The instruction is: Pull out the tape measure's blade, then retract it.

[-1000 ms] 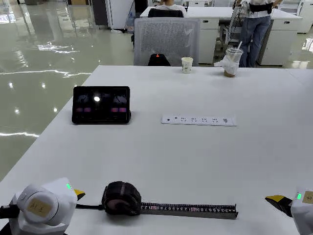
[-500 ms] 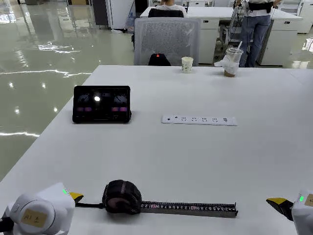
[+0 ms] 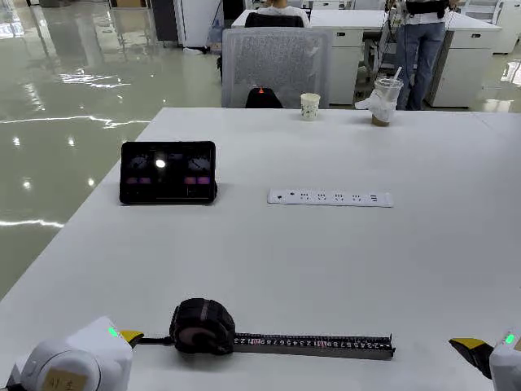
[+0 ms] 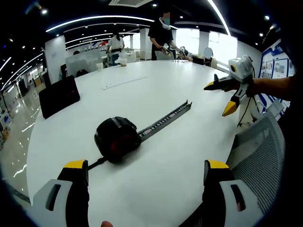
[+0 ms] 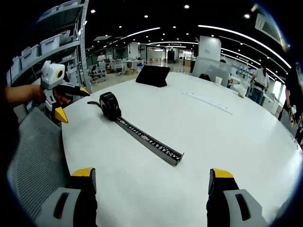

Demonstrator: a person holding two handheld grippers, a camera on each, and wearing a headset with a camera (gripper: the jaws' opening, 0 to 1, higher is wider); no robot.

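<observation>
**Blade out, both grippers off the tape**

Tape measure lies near the front edge of the table, with its blade flat, extended rightward. Left gripper is just left of the case, jaws spread, empty. Right gripper is beyond the blade tip, also spread, empty.

An open-plan office — white worktable, mesh chair, drawer cabinets, glossy floor, ceiling strip lights

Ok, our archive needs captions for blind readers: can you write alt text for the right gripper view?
A black tape measure lies on a white table, its blade pulled out toward the camera, nothing holding it. The right tool stands open at the bottom; the left tool, also open, hovers at upper left near the tape measure.
</observation>
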